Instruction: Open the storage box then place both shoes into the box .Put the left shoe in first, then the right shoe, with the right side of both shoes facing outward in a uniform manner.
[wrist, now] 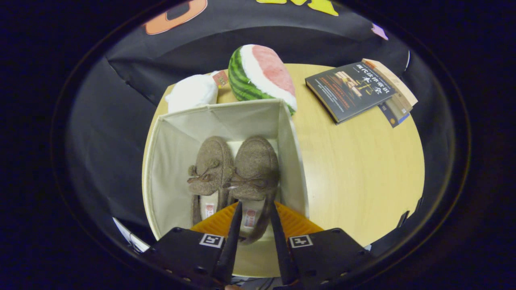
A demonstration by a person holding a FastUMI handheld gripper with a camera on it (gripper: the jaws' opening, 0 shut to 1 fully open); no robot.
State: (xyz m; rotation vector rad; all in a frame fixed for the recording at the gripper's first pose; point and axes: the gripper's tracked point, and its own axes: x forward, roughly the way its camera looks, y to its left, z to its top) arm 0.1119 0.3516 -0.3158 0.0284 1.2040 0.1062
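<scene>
An open beige fabric storage box (291, 161) stands on the round wooden table (363, 169). Two brown felt shoes lie side by side inside it, toes pointing away from me. The left-hand shoe (211, 165) rests on the box floor. The right-hand shoe (256, 163) lies against the box's right wall, its heel end between my fingers. My gripper (255, 206) is just above the box's near edge. Its two fingers press on either side of that shoe's heel opening.
Behind the box sit a watermelon-slice plush (262, 74) and a white plush (192, 93). A small stack of books (356, 90) lies at the table's far right. Bare tabletop spreads to the right of the box.
</scene>
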